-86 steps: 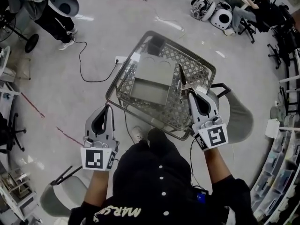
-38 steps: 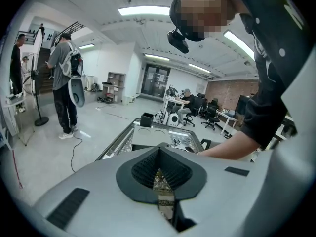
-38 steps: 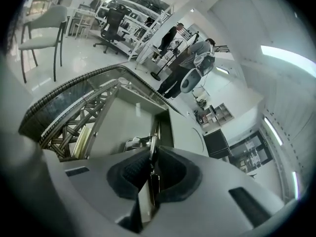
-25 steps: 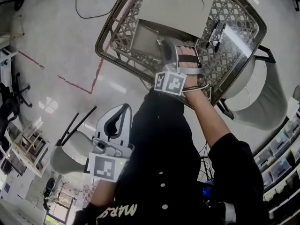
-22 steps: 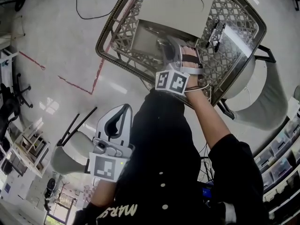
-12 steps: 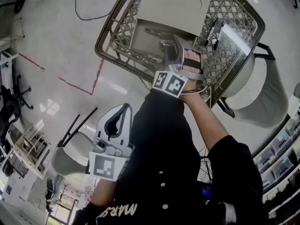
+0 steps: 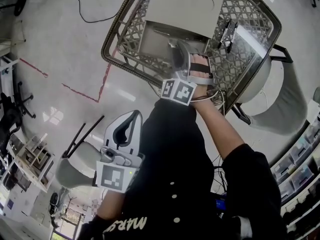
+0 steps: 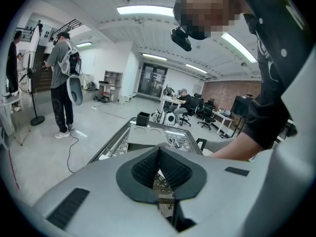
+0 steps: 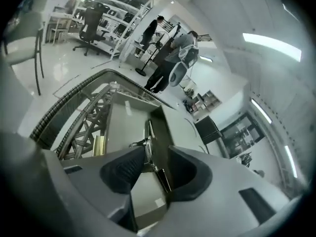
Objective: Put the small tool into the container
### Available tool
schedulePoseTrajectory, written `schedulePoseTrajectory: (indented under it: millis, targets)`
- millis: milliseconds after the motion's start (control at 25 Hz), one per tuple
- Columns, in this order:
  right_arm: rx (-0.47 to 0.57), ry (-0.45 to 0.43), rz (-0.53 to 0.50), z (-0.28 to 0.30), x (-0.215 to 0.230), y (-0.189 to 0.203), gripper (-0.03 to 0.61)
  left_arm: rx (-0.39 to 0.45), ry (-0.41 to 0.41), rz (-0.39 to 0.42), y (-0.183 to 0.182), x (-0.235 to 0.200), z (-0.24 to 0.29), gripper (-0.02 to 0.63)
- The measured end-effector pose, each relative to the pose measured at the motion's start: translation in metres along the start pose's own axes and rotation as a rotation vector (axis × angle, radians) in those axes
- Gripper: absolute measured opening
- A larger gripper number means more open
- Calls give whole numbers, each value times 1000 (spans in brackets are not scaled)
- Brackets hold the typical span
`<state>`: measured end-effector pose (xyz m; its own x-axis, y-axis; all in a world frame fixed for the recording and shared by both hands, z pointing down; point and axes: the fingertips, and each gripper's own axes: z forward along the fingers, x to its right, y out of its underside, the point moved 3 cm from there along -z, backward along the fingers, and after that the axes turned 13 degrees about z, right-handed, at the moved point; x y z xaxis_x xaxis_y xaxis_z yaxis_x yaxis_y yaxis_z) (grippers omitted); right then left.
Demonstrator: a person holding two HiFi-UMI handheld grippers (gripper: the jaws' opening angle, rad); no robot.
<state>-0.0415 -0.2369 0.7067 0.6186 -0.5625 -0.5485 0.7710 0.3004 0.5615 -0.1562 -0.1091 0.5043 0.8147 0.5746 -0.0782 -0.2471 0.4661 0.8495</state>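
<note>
Jaws of right gripper (image 7: 176, 51) stand apart and are closing. Small tool (image 9: 147, 132) shows in gap between pads (image 9: 129, 168), neither pad pressing on it. Tool lies flat on floor of grey container (image 7: 150, 46), close along one inner wall. Container sits inside wire basket (image 7: 113, 33); my right gripper reaches down into basket, nose over container floor. Left gripper (image 7: 131, 115) hangs low beside my body, well apart from basket, pads together at tips, nothing between them.
</note>
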Motion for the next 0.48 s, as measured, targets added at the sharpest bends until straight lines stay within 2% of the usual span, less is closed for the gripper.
schedulePoseTrajectory:
  millis: [240,400,480]
  targets:
    - [7,-38,1,-12,1,0,110,10,-16,12,-4,-7,0,25]
    - [33,-68,28,-43,16,-9,75,38,-32,30,-25,-12,-7,25]
    - [47,-70,52,-57,35,-15,45,69,-32,65,-40,-17,-9,25]
